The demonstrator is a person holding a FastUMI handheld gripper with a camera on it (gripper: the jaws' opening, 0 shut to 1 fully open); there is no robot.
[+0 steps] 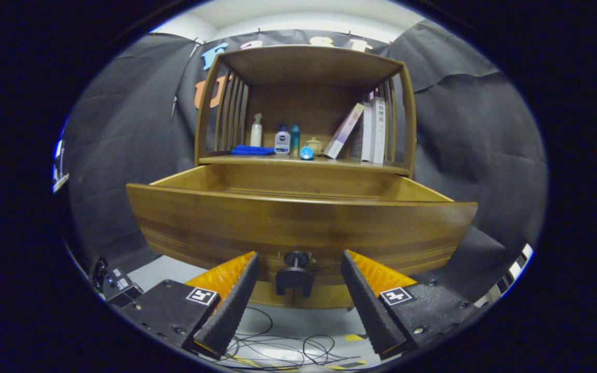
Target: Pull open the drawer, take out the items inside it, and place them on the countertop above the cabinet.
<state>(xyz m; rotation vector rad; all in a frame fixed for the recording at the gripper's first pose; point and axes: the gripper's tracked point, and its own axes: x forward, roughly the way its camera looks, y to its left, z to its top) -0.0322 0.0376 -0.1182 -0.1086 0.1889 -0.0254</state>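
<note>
A wooden cabinet stands ahead with its drawer (298, 223) pulled out towards me. The drawer's dark round knob (295, 274) sits low on its front panel, between my two fingers but untouched. My gripper (298, 259) is open, its fingers spread on either side of the knob. From this low angle the drawer's inside floor is hidden, so I cannot tell what lies in it. Above the drawer is the countertop (350, 165), which bears a blue cloth (252, 150), a white spray bottle (256, 130), a blue-capped bottle (282, 140), a teal bottle (295, 139), a small round blue item (306, 153) and a small pot (313, 144).
Several books (366, 130) lean at the right end of the countertop, under a wooden top shelf (309, 59) with slatted sides. Loose cables (283, 347) lie on the light floor below the drawer. A dark device (114, 282) sits low at the left.
</note>
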